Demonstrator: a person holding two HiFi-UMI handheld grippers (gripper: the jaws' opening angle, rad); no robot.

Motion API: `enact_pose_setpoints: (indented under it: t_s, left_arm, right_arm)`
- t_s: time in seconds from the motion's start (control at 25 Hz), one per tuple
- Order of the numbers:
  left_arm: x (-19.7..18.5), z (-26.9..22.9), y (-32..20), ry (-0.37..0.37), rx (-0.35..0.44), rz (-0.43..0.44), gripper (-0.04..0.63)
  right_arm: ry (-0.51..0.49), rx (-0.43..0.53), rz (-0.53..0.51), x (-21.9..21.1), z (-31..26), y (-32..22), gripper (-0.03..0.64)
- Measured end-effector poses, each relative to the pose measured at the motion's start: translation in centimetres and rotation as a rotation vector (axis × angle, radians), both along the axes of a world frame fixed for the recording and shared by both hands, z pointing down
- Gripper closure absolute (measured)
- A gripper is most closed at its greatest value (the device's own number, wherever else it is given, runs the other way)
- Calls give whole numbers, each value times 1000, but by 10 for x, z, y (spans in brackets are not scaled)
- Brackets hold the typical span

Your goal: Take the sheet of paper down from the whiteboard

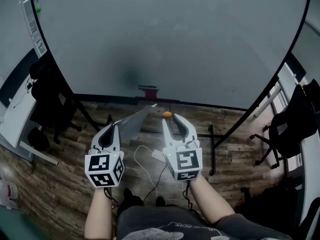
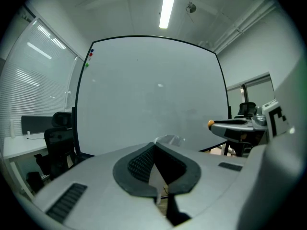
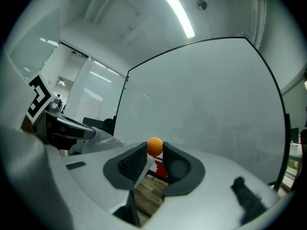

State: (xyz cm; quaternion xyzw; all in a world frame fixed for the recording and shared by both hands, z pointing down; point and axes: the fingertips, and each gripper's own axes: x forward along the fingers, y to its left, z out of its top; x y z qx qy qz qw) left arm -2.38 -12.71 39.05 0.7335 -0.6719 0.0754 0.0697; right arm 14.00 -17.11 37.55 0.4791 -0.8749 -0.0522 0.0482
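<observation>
Two grippers, both in your hands.
- Left gripper [image 1: 113, 127]: jaws together, clamped on one sheet [image 1: 134, 120]. The sheet hangs clear of the whiteboard [image 1: 170, 39] and slants from your left jaws toward the right gripper's tips.
- Right gripper [image 1: 171, 120]: jaws clamped on one orange ball [image 3: 154, 146] at their tips.

One whiteboard ahead, with three coloured dots [image 2: 90, 55] at its upper left. One red block [image 1: 148, 91] sits at its lower edge. Two chairs: left chair [image 1: 47, 94], right chair [image 1: 295, 121].

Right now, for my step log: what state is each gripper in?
Left gripper: closed, holding the sheet of paper.
Right gripper: closed on a small orange ball at its tips.
</observation>
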Motion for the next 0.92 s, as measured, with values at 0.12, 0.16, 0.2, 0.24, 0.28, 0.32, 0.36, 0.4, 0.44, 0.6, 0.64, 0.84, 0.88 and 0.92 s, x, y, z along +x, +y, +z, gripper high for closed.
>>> enact_pose_setpoints:
  t_s: [0.12,0.16,0.2,0.24,0.28,0.32,0.36,0.4,0.44,0.6,0.64,0.84,0.88,0.92]
  left_arm:
    - [0,2,5,3,-5,0,581]
    - [-1,3,6,3,-8,1,581]
    - [-1,4,7,3,-10,1,581]
    - [-2,4,8,3,-11,1,581]
    - [-2,5,9,3,-12,0,581]
    - [-3,5,10,3,-13,-1,581]
    - [-3,5,12,3,-14,-2,581]
    - [-3,6,13,3,-17,-3,581]
    - [-3,6,15,3,-20,-3,581]
    - [-5,7,20,0,-22,-5,581]
    - [-5,7,21,-1,-21,-6,581]
    - [-4,4,24,-1,-12,-7,581]
    - [-4,4,25,0,-12,-7,581]
    - [-4,4,26,2,-12,-7,581]
  right_arm:
    - [14,-1,-8,-2,1,3,509]
    - [14,-3,-8,-3,1,3,509]
    - [13,-4,-9,-4,1,3,509]
    - [13,-4,-9,-5,1,3,509]
    - [14,-5,-11,-6,1,3,509]
    - [14,-6,-14,-8,2,4,509]
    - [14,-7,-17,-9,2,5,509]
    - [14,-9,-20,-10,3,6,509]
    - [15,-10,-22,-11,3,7,509]
    - [14,-6,-29,-14,2,12,509]
    - [14,-4,-30,-15,2,14,509]
    - [12,-9,-29,-14,3,18,509]
    - [12,-12,-29,-13,4,19,509]
    - [13,-14,-29,-14,4,20,509]
